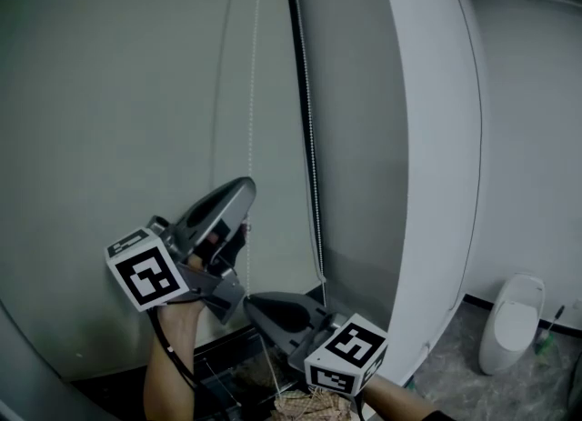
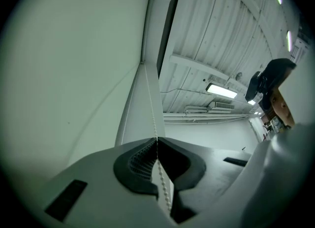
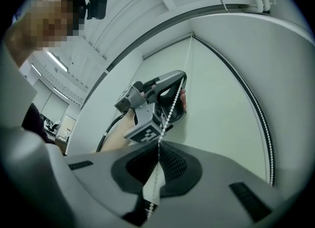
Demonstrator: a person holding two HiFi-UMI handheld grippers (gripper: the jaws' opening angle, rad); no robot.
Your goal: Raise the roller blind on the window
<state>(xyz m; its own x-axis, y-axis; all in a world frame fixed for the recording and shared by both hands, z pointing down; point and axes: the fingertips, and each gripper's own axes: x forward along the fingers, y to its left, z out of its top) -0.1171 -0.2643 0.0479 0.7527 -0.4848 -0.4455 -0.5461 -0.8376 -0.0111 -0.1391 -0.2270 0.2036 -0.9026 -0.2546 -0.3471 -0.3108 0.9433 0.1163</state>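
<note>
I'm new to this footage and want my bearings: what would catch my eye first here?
Both grippers pinch the same white bead chain. The left gripper is shut on it higher up, and the right gripper is shut on it just below, as the right gripper view shows. Behind them the pale roller blind fills the left of the head view.

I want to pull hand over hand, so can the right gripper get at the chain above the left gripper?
Probably yes: the chain hangs bare above the left gripper, nothing before it. The right gripper, shut on it below, must let go first.
</note>
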